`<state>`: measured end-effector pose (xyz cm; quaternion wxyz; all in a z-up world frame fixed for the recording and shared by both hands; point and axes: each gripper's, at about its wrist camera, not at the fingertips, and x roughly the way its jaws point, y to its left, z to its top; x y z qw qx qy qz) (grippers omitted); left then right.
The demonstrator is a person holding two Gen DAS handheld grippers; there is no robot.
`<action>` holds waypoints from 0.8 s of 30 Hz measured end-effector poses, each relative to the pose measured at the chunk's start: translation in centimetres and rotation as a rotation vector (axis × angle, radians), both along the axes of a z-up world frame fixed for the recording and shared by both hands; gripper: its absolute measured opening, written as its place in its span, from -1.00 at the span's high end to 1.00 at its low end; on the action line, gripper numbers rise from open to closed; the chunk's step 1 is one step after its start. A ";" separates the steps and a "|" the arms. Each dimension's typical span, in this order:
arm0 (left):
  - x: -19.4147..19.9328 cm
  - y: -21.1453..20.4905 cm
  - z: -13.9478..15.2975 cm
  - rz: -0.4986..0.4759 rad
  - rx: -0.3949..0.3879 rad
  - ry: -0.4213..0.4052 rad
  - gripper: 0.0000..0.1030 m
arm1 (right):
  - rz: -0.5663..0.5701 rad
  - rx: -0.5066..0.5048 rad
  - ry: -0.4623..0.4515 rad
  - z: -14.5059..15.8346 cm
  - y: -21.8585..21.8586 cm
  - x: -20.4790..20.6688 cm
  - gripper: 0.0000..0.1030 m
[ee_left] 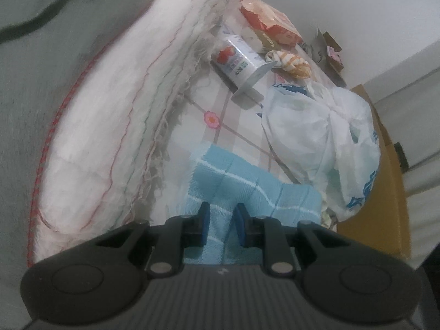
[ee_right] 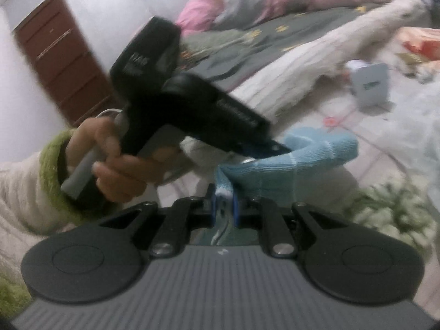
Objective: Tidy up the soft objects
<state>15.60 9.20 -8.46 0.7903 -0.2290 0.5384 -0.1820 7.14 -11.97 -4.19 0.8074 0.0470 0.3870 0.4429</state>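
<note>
Right tool [ee_right: 224, 205] and left tool [ee_left: 221, 221] both pinching the blue sock [ee_right: 302, 156] above the bed [ee_left: 242, 126]: light, limp, stretchy, best gripped at cuff and toe.

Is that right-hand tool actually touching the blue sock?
Touching. In the right wrist view the right gripper has its jaws shut on one end of the blue sock.

White wall [ee_right: 104, 5] fills the upper left of the right wrist view, with a reddish-brown chest of drawers [ee_right: 63, 63] against it. Across the top, a bed [ee_right: 275, 44] under a dark grey cover, pink bedding [ee_right: 247, 2] heaped behind.
</note>
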 end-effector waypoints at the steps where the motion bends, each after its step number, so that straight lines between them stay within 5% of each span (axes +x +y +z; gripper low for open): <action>1: 0.0 0.1 -0.1 0.001 -0.006 0.003 0.59 | 0.019 -0.003 0.005 -0.1 0.4 0.4 0.81; 11: 0.2 1.2 0.0 0.024 -0.044 0.025 0.57 | 0.135 -0.039 0.100 -3.2 3.9 2.9 0.72; 18: -2.5 2.1 4.4 0.051 0.034 -0.156 0.28 | 0.095 0.034 0.180 -3.9 2.7 3.8 0.76; 24: -4.6 2.0 7.0 -0.056 -0.088 -0.213 0.16 | 0.085 0.005 0.126 -3.5 3.0 2.8 0.67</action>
